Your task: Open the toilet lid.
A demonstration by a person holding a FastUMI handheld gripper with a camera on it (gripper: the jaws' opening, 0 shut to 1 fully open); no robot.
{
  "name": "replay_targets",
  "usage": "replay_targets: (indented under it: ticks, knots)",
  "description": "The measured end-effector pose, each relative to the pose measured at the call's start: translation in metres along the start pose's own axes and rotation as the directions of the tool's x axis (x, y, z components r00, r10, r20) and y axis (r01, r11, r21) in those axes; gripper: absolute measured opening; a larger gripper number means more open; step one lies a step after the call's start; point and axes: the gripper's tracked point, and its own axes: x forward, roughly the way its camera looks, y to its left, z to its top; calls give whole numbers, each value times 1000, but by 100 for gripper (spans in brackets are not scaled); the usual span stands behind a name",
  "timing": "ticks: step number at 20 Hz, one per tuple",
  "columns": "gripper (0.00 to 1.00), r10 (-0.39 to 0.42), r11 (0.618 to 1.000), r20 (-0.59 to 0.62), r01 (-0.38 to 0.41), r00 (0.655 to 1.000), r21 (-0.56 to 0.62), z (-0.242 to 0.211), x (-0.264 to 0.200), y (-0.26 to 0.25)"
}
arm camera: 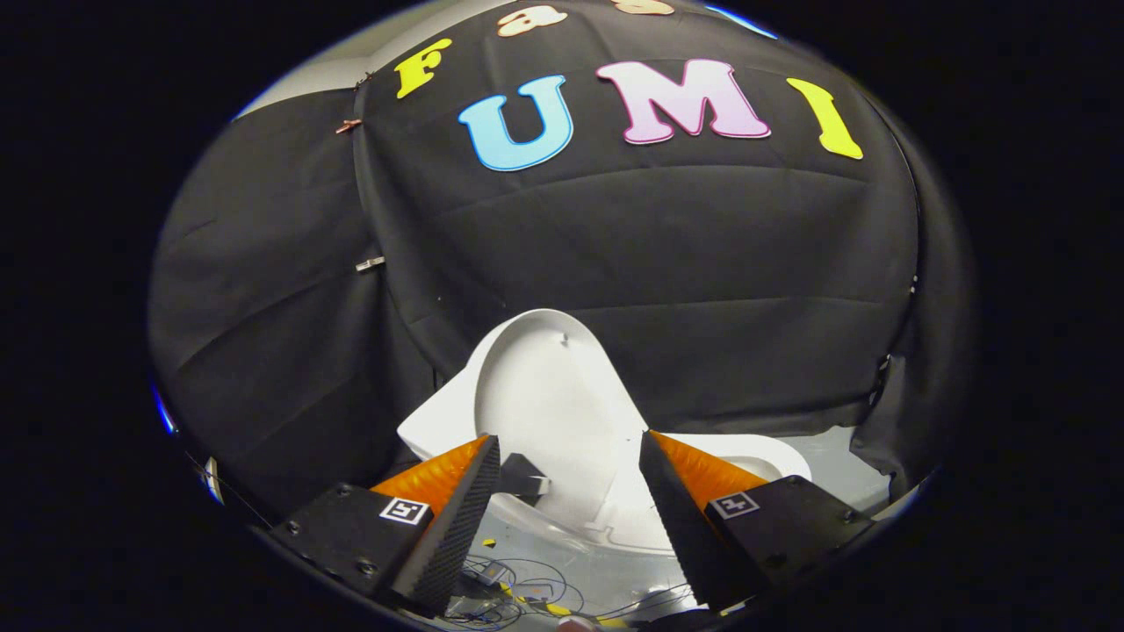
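Looking along the claw, the gripper view shows its fingers spread wide, gripping nothing. The toilet lid stands raised, nearly upright, just ahead of and between the fingers, leaning toward the cloth wall. The toilet seat lies beyond the right finger. Judged nearly done, a clean finish means easing straight back without brushing the lid.

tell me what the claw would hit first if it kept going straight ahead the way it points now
Most likely the raised toilet lid, which stands between and just beyond the open claw; depth is hard to judge.
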Motion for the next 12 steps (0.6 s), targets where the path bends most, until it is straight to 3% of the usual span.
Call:
replay_targets:
  ticks: [7,9,12]
  knots:
    - [100,-36,999,64,37,997,-16,-15,-6,-94]
    - [100,-107,993,102,111,989,-33,-17,-10,-131]
    - [99,-141,987,156,152,977,-58,-22,-12,-164]
